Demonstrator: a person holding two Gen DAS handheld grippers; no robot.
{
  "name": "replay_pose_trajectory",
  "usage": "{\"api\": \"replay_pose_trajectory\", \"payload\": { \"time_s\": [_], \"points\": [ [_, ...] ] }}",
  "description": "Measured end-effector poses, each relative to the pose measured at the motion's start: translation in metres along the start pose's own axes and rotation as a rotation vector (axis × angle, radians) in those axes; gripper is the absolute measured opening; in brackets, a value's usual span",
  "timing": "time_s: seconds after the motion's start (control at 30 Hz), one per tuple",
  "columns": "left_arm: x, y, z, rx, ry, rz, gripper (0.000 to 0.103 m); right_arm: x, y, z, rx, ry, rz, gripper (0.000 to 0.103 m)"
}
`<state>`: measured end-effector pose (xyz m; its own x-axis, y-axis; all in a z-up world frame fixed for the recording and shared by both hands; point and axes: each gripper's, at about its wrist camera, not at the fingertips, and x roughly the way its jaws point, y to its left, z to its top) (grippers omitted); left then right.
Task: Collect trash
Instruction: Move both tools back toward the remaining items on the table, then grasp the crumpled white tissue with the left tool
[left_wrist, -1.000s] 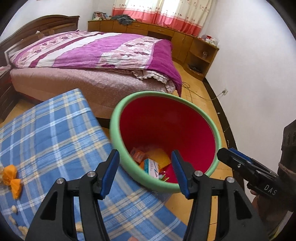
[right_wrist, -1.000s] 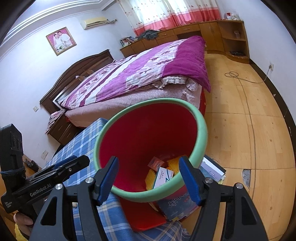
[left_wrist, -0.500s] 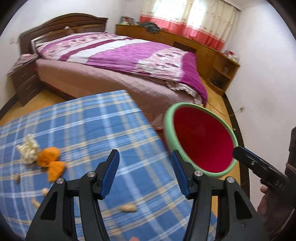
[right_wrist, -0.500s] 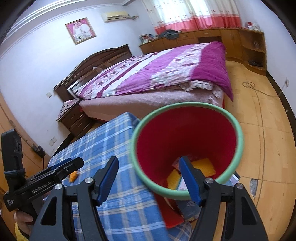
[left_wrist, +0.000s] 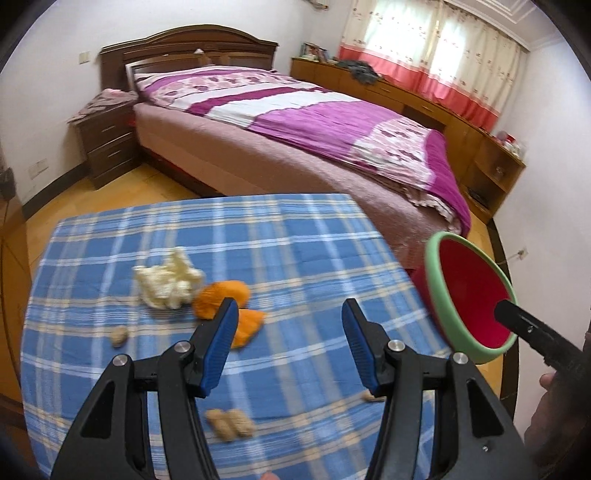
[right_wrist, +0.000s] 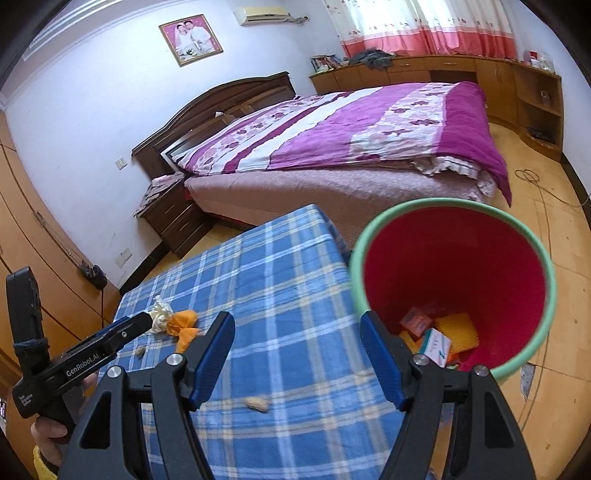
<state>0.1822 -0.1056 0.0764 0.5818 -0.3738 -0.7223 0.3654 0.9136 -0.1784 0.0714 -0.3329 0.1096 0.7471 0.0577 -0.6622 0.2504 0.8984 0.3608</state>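
On the blue plaid tablecloth lie a crumpled white tissue, two orange peels and several peanuts. My left gripper hovers over the cloth just right of the peels, open and empty. The red bin with a green rim stands beside the table's right edge, with small boxes and yellow wrappers at its bottom. My right gripper is open over the table's edge next to the bin, nothing between its fingers. One peanut lies below it.
A bed with a purple cover stands beyond the table, a dark nightstand to its left. Wooden cabinets line the far wall under the curtains. A cable lies on the wooden floor beyond the bin.
Both grippers have swung left, away from the bin's mouth and over the table. The tissue and peels moved from the left wrist view's left edge toward its centre. Both stayed open.
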Motion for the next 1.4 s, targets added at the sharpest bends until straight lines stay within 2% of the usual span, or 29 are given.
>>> {"api": "replay_pose_trajectory", "payload": {
  "time_s": [0.47,0.9,0.97,1.4],
  "points": [
    [0.015,0.065,0.002,-0.072,0.002,0.065,0.058,0.048,0.049,0.001,-0.034,0.041,0.018,0.073],
    [0.058,0.093,0.004,-0.109,0.037,0.092,0.06,0.083,0.047,0.002,-0.022,0.073,0.005,0.073],
    [0.062,0.095,0.005,-0.11,0.036,0.097,0.063,0.088,0.046,0.001,-0.021,0.081,0.002,0.073],
    [0.095,0.104,0.006,-0.132,0.067,0.124,0.064,0.107,0.042,-0.007,-0.012,0.123,0.013,0.073]
  ]
}}
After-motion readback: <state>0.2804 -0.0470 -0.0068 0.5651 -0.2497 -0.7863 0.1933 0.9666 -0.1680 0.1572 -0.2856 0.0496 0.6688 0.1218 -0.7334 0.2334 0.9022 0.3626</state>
